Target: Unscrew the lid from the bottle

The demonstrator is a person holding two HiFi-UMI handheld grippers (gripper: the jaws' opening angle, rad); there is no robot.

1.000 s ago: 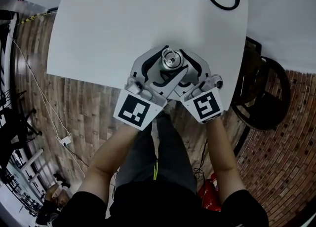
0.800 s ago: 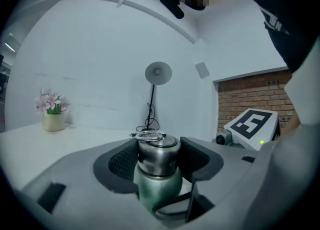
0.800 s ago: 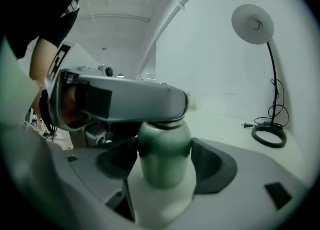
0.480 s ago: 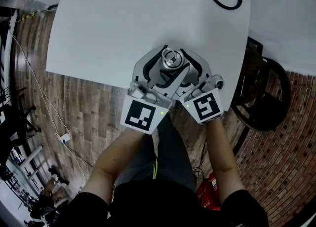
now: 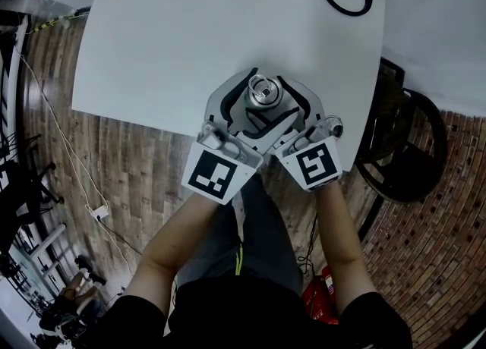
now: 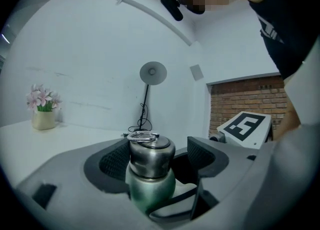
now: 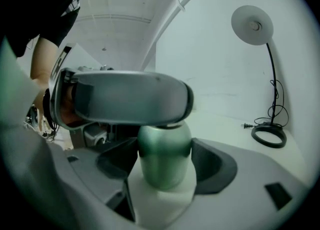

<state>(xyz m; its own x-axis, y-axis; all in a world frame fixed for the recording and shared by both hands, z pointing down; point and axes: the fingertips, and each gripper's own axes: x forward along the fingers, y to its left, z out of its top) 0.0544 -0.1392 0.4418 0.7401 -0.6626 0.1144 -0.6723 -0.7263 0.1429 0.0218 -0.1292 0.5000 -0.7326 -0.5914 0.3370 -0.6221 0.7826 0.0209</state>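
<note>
Left gripper view: the left gripper (image 6: 157, 158) is opening its jaws around the steel lid (image 6: 151, 155). The lid sits between the pads, and a gap shows on one side. Just beneath those jaws, the right gripper (image 7: 165, 164) is clenched on the green bottle (image 7: 165, 156), with a pad pressed to each flank, apparently to stop the body turning while the other gripper works the cap. The bottle stands upright inside both pairs of jaws, and the white table (image 5: 175, 44) stretches away beyond them. The lid looks seated on the neck, so the release is probably a re-grip between twists.
</note>
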